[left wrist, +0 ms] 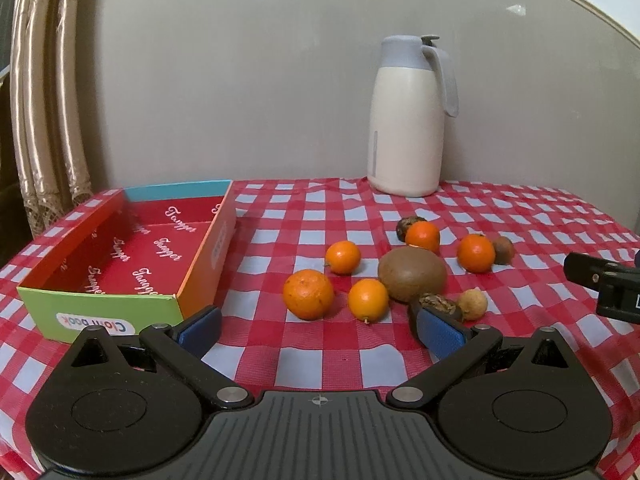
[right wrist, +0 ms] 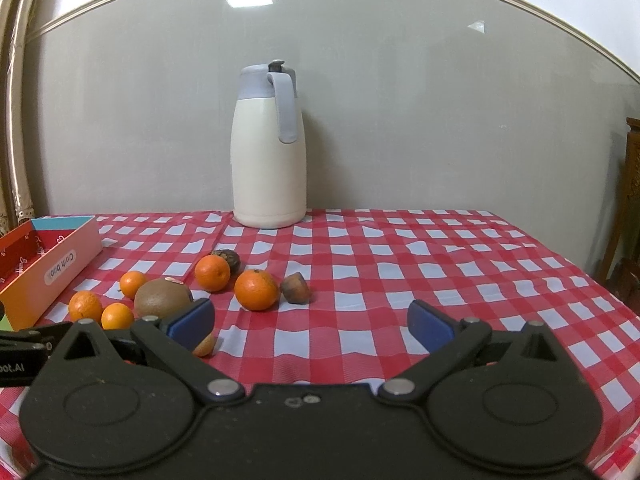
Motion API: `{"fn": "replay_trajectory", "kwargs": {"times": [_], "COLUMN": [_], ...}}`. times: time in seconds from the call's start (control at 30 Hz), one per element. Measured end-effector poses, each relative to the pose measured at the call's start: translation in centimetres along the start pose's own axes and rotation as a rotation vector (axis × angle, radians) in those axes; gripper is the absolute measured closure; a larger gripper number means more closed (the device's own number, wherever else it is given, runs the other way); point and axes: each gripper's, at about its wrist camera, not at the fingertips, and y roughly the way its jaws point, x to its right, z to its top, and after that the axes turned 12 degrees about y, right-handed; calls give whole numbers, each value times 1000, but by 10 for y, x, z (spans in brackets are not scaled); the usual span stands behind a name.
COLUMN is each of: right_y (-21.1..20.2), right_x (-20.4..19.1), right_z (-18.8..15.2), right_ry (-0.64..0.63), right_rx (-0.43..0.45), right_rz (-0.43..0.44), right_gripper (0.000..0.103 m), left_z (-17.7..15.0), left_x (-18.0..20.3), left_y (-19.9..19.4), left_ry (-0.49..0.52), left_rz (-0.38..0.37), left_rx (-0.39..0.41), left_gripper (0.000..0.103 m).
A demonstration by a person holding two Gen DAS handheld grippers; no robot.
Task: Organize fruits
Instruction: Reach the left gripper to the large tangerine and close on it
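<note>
1. A cream thermos jug (left wrist: 406, 120) with a grey-blue lid and handle stands upright at the centre back of the desk (right wrist: 400, 280), against the wall.
2. Beige curtains (left wrist: 44, 100) hang at the far left.
3. Dark wooden furniture (right wrist: 632, 200) shows at the right edge.

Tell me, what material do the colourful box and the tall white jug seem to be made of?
The box looks like thin printed cardboard: folded flat walls, matte colour panels. The jug seems plastic-shelled, perhaps over metal: smooth cream body with soft sheen, moulded grey handle and lid.
</note>
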Motion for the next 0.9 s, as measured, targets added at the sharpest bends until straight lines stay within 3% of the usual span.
{"fn": "replay_trajectory", "kwargs": {"times": [0.9], "right_y": [11], "right_x": [12], "right_z": [3], "right_ry": [27], "right_rx": [-3], "right_rz": [-36], "right_gripper": [0], "left_z": [13], "left_x": [12], "left_y": [28], "left_ry": [18], "left_rz": [-14], "left_rx": [-29], "left_gripper": [0]}}
